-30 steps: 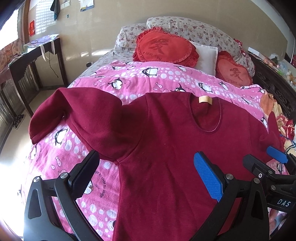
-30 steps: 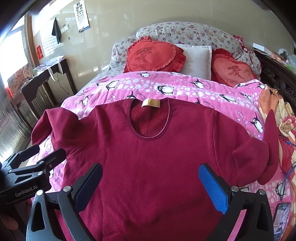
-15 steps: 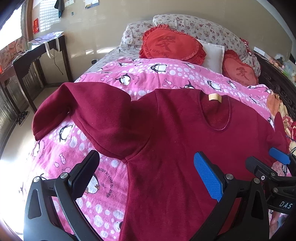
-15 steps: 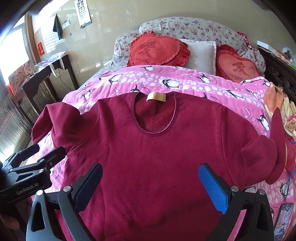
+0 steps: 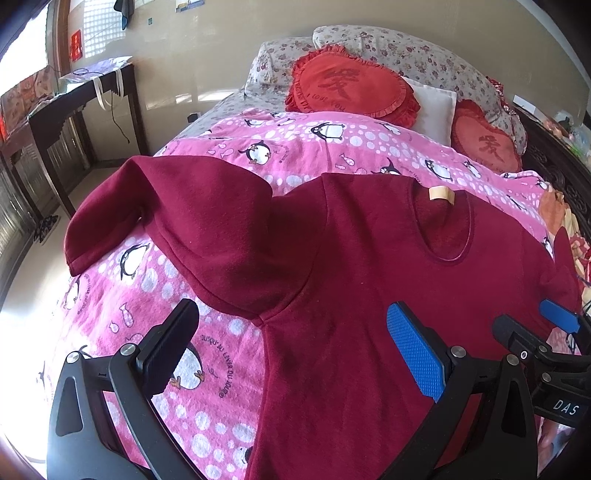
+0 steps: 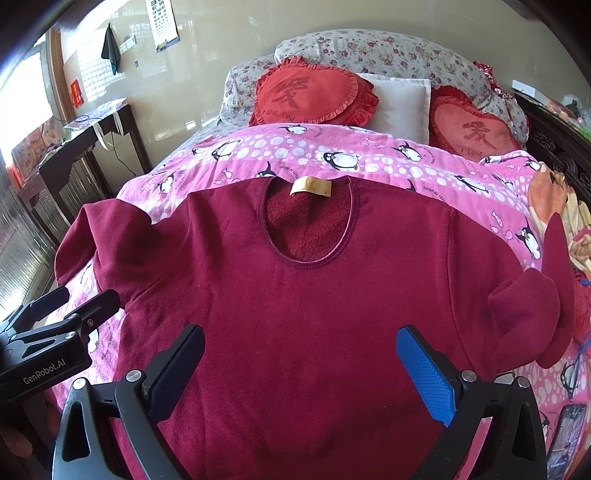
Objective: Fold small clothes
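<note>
Maroon fleece long-sleeved sweater lies face-up across the pink penguin-print quilt, reaching its left edge, unfolded, both left gripper and right gripper wide open, empty; next probably grasping a sleeve inward.

Dark red fleece sweater: hem cut off by the lower edge in both views, lower body partly hidden behind the left tool and the right tool.
Tan neck label: print too small to read.
Wall eye chart: top cropped.
Dark phone on the pink penguin quilt: partly cut off by the lens rim.
</note>
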### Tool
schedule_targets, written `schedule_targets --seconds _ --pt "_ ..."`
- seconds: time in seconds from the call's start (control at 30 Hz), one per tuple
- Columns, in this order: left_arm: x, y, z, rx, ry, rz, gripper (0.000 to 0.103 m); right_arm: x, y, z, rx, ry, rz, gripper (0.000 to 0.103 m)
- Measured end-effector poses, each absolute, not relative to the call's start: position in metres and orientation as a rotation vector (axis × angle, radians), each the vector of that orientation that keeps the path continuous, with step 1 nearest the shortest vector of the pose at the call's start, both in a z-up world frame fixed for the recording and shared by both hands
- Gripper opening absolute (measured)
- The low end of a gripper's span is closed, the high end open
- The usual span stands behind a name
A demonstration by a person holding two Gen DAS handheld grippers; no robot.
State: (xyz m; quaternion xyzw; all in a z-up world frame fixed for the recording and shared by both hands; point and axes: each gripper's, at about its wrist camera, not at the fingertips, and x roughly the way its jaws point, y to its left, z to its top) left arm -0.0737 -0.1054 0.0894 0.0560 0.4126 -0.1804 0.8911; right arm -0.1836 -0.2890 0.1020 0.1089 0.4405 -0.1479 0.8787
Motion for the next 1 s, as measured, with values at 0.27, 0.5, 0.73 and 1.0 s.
schedule_targets --seconds 0.27,0.5,0.73,1.0 --pt "-0.067 -0.101 0.085 0.108 0.869 -0.371 0.102 -0.179 -0.287 0.099 0.22 0.929 -0.299 0.103" --pt "-0.049 -0.077 0.084 0.069 0.881 -0.337 0.102 -0.169 -0.281 0.098 0.207 0.936 -0.273 0.103" --pt "-0.01 -0.01 0.08 0.003 0.883 -0.195 0.102 -0.16 -0.273 0.091 0.206 0.955 -0.25 0.103" --pt "0.039 0.086 0.059 -0.087 0.87 0.022 0.102 -0.149 -0.265 0.076 0.213 0.998 -0.221 0.103"
